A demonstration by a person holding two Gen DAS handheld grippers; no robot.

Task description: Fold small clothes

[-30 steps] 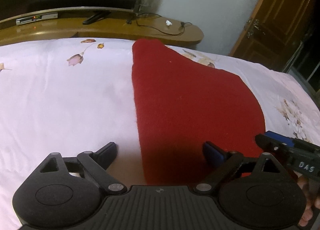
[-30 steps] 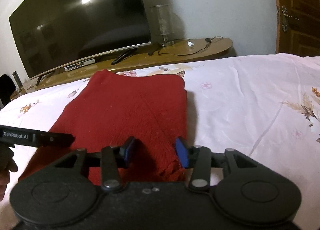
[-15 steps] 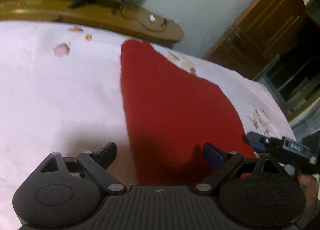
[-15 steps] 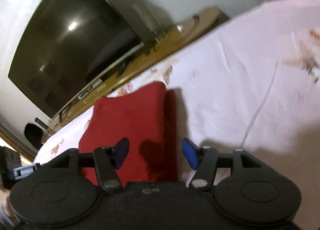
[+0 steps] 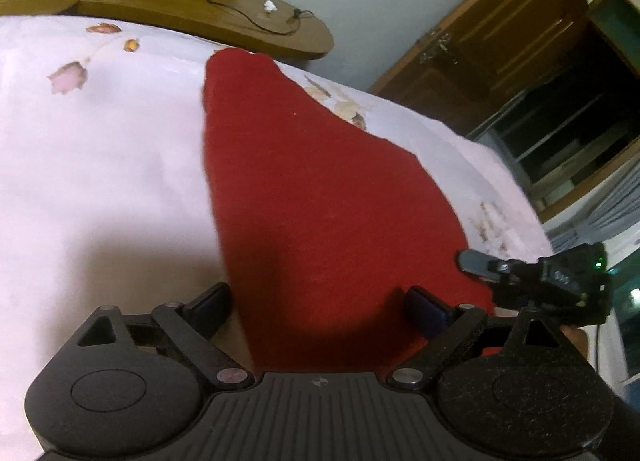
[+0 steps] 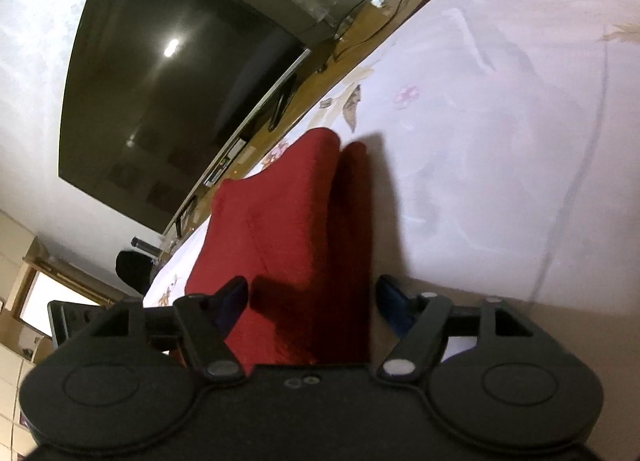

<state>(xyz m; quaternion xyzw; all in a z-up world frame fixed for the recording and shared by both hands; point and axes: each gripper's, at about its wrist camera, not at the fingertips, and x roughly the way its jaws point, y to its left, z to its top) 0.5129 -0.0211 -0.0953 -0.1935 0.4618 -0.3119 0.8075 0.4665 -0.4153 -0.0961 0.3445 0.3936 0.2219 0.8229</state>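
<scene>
A folded red garment lies flat on a bed covered by a pale sheet printed with flowers, its long side running from the near edge of the bed toward the far edge, where a wooden TV bench stands against the wall. The left gripper hangs over the near end of the cloth with its jaws spread wide; one finger is over bare sheet just off the garment's left edge, the other over the red fabric, and neither pad presses on anything. The right gripper, seen rolled to one side in its own camera, points along the garment's right edge, where a second layer of cloth shows beside the top fold. Its jaws have just been opening and now stand apart, the red cloth lying beneath the gap rather than pinched in it, though the deep shadow there makes contact hard to judge. In the left wrist view the right gripper reaches in at the garment's near right corner. A dark television sits on the bench, with a cable trailing across the wood; a wooden door closes the room beyond the bed's far right corner.
</scene>
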